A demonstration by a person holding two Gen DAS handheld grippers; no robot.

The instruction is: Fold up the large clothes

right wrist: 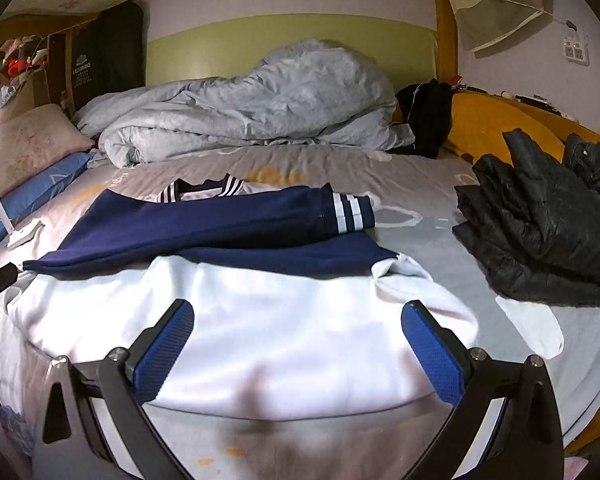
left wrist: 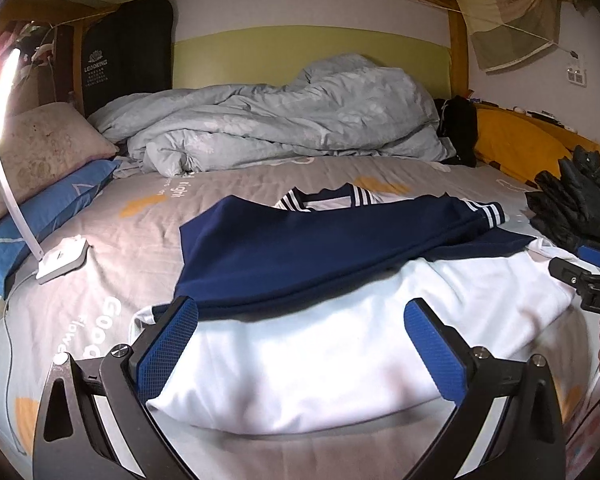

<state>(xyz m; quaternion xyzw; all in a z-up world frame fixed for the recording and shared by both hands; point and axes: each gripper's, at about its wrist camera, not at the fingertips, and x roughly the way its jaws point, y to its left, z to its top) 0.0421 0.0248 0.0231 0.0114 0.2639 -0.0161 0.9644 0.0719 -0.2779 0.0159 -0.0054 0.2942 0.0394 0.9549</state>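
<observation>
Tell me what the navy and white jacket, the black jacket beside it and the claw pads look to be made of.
Navy and white jacket: smooth matte knit, probably polyester; ribbed striped cuff, soft folds.
Black jacket: likely nylon shell with padding; faint sheen, puffy crinkled quilting.
Left claw and right claw pads: blue, seemingly rubber or textured plastic; fine dimpled grid on the surface.

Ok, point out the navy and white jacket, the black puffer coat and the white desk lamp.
navy and white jacket [right wrist: 236,340]: right wrist view, white body panel.
black puffer coat [right wrist: 540,240]: right wrist view, middle of the heap.
white desk lamp [left wrist: 62,259]: left wrist view, flat base.
</observation>
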